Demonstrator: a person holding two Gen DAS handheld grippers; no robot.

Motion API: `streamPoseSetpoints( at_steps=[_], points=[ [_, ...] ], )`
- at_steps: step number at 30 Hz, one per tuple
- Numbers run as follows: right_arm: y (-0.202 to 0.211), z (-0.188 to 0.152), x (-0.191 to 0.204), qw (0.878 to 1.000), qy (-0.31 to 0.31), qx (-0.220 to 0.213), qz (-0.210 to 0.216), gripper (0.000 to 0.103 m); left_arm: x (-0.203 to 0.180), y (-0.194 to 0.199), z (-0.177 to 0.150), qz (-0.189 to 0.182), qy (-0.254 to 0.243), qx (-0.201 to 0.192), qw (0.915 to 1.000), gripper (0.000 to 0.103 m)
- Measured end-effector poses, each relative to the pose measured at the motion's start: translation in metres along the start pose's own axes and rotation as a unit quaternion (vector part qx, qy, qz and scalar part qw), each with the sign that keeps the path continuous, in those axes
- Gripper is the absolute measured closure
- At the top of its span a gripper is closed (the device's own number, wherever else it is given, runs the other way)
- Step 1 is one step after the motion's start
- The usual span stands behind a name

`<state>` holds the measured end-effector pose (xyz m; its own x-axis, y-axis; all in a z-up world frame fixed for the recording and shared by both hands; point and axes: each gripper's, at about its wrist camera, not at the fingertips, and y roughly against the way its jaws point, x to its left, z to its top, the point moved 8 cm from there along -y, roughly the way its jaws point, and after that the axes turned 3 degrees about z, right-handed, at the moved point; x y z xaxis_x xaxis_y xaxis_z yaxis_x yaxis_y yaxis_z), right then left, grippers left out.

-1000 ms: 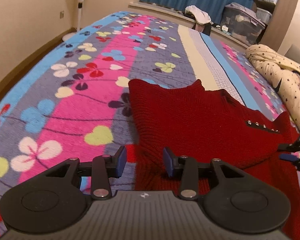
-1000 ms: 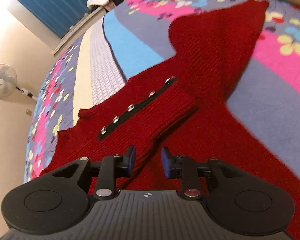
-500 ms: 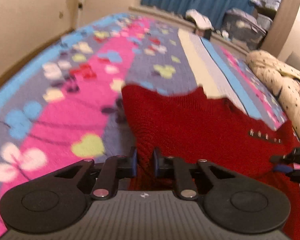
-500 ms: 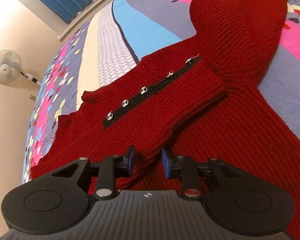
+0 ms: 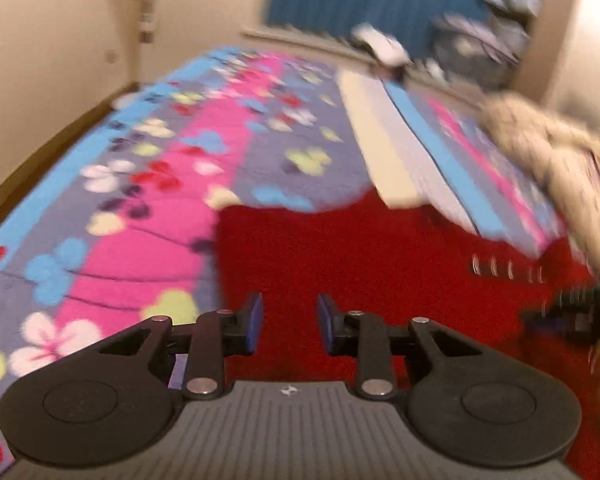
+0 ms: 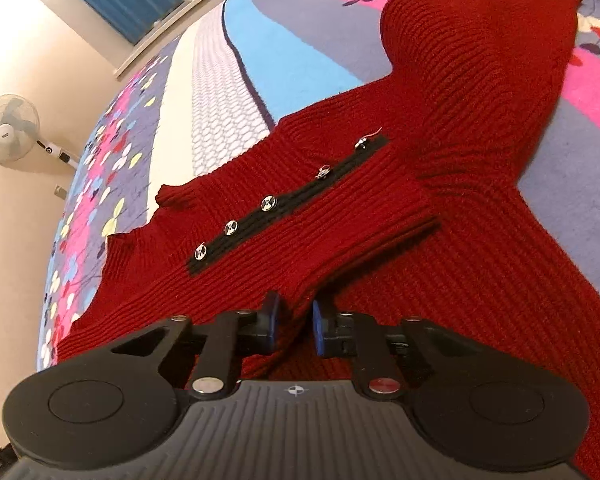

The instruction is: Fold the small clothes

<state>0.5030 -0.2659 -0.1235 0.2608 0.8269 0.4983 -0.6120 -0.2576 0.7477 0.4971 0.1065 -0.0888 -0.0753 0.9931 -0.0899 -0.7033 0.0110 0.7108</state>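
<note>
Fig.: red knit sweater spread on floral bedspread, seen from both wrist cams.

R view: folded sleeve w/ black button strip runs diagonally, lower left to upper right of frame; its long axis heads away from the right gripper. Sleeve's near edge lies directly betw. the jaws, which are closing, knit in the gap; pads appear to press the fabric.

L view (blurred): left gripper sits at lower centre, over sweater's left part; jaws opening, pads clear of the knit, nothing clamped. Sweater fills lower right of frame.

Key relation: R hand is the nearer to the sleeve, so the coming fold prob. turns on it.
</note>
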Motion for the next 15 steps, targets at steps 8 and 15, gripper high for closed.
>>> streamPoseSetpoints(
  at_steps=[8, 15],
  points=[
    [0.008, 0.006, 0.0, 1.0, 0.001, -0.006, -0.009, 0.075, -0.023, 0.002, -0.018, 0.025, -0.085, -0.039, 0.9953, 0.074],
    [0.023, 0.01, -0.005, 0.999, 0.028, -0.014, -0.031, 0.062, -0.041, 0.048, -0.032, 0.02, -0.077, -0.075, 0.994, 0.052]
  ],
)
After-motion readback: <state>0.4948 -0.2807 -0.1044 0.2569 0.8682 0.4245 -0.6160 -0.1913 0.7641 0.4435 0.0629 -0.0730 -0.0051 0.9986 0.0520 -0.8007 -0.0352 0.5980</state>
